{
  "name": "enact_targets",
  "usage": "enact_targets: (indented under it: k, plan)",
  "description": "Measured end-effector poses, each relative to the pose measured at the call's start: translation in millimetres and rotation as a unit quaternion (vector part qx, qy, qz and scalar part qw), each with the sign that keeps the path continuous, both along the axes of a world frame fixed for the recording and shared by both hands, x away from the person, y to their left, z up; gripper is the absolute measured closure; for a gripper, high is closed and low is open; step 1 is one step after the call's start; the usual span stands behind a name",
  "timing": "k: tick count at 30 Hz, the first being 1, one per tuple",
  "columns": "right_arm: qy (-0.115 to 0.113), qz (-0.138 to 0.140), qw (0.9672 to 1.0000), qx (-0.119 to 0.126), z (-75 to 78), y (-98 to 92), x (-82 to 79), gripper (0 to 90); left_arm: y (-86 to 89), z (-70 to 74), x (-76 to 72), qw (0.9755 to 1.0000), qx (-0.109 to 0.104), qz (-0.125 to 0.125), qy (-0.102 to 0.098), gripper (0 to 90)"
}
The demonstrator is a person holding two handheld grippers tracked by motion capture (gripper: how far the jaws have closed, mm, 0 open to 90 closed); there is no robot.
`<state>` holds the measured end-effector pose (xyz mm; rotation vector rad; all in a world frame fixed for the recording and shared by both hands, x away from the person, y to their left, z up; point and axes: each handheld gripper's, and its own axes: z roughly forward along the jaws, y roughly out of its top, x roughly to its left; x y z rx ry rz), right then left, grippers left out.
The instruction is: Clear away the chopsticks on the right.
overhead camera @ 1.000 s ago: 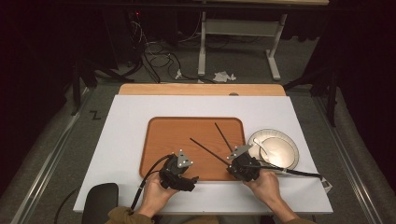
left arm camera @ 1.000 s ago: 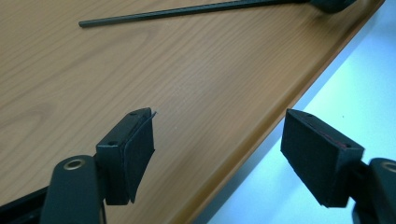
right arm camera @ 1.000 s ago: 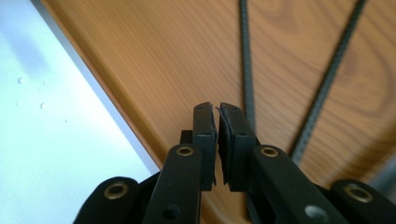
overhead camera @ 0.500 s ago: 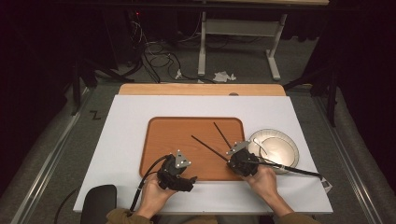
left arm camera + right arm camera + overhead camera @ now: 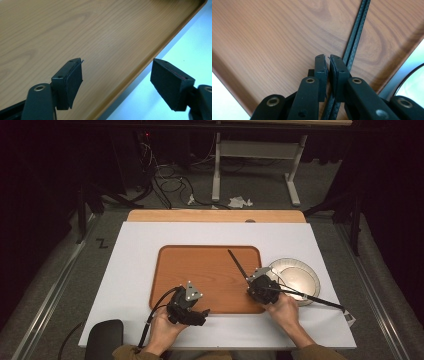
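Evidently the black chopsticks (image 5: 355,32) already lie paired on the wooden tray (image 5: 200,270), passing beneath the right tongs (image 5: 327,57), which are pinched almost closed with nothing between the pads. The left tongs (image 5: 117,65) gape wide above the tray's near edge. The plate (image 5: 292,261) just beside it on the bench (image 5: 130,270) probably remains to be handled.

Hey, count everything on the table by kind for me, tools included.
Tray: 1
Plate: 1
Chopsticks: 2
Tools: 2, left tool and right tool
Total: 6
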<state>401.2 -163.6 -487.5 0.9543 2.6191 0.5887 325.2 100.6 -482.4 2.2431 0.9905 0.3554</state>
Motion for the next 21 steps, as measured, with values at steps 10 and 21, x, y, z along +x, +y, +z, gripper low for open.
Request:
enact_targets:
  k: [10, 21]
  plan:
    - [-0.008, 0.008, 0.9997, 0.02, 5.9, -1.4, -1.2, 76.9, 1.7, 1.7, -2.6, 1.0, -0.006, 0.002, -0.003, 25.7]
    - [-0.013, 0.017, 0.9975, 0.068, 29.8, -15.4, -16.5, 69.3, 4.8, 5.3, -3.1, 0.9995, -0.031, 0.002, 0.002, 25.7]
